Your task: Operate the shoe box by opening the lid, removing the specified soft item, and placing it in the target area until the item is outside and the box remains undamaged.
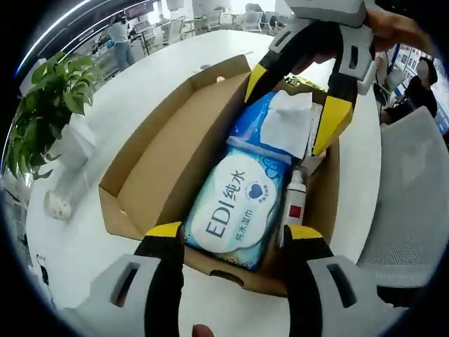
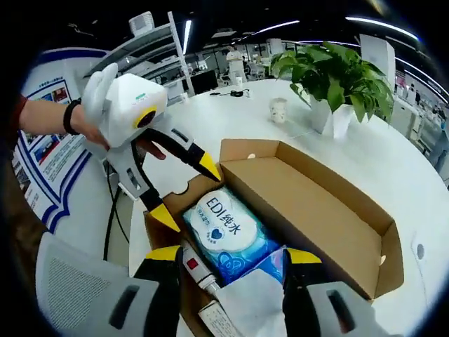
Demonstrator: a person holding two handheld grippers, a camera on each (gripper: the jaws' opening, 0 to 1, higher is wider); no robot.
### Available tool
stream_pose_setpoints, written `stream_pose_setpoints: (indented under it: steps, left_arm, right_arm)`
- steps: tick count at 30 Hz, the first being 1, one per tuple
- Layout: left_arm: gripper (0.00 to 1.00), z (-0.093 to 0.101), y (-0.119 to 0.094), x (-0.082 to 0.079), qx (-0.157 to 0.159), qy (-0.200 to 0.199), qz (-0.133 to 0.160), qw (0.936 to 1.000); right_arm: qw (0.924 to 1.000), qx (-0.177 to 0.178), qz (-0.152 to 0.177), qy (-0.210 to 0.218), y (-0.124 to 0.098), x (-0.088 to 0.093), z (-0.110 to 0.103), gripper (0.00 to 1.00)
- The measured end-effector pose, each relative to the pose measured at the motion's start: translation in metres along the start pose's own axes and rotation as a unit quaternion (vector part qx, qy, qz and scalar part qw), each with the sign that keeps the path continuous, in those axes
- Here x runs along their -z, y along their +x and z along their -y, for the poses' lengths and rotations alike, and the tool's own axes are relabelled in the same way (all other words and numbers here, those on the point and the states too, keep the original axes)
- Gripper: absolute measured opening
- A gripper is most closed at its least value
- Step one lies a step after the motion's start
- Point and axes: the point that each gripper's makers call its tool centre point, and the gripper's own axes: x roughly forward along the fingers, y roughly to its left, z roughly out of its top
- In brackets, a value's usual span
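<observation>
Left gripper [image 1: 233,242] fingers are standing wide apart, gripping nothing, hovering over the near end of the open box [image 1: 151,165]. The wipes pack [image 1: 235,207] is lying between them in view, inside the box, label up.

Right gripper [image 2: 226,263] fingers are also spread wide, empty, poised above the opposite end of the box [image 2: 330,203]. Below them a white sheet [image 2: 256,302] is covering part of a blue pack [image 2: 270,263]. The wipes pack [image 2: 224,225] is sitting just beyond, still in the box. A small bottle [image 2: 200,274] is lying along the box wall beside the packs.

In the left gripper view, the bottle [image 1: 295,200] is resting to the right of the wipes pack.

The box lid is hanging open. The box is sitting on a white round surface [image 2: 351,147]. A potted plant [image 2: 337,77] and a cup [image 2: 278,110] are standing well apart from the box.
</observation>
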Motion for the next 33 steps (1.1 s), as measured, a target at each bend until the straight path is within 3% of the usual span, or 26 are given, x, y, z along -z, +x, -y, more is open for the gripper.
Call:
stream_pose_setpoints:
  steps: [6,9,14,20,33]
  left_arm:
    - [0.57,-0.007,0.015,0.006,0.011,0.006,-0.018,0.9998]
    - [0.56,-0.009,0.021,0.008,0.009,0.025,-0.028,0.9993]
    - [0.56,-0.008,0.029,0.012,0.013,0.047,-0.04,0.998]
    - [0.6,-0.008,0.038,0.016,0.012,0.074,-0.054,0.9957]
    - [0.61,-0.006,0.046,0.017,0.014,0.097,-0.052,0.9938]
  right_arm:
    - [0.9993,-0.012,-0.025,-0.025,0.022,0.001,0.001,0.58]
    - [0.995,-0.015,-0.071,-0.069,0.033,0.011,0.004,0.58]
    - [0.9922,-0.019,-0.085,-0.089,0.046,0.008,0.008,0.59]
    - [0.9814,-0.031,-0.13,-0.138,0.064,0.027,0.005,0.59]
    - [0.9771,-0.011,-0.124,-0.173,0.073,0.032,0.005,0.59]
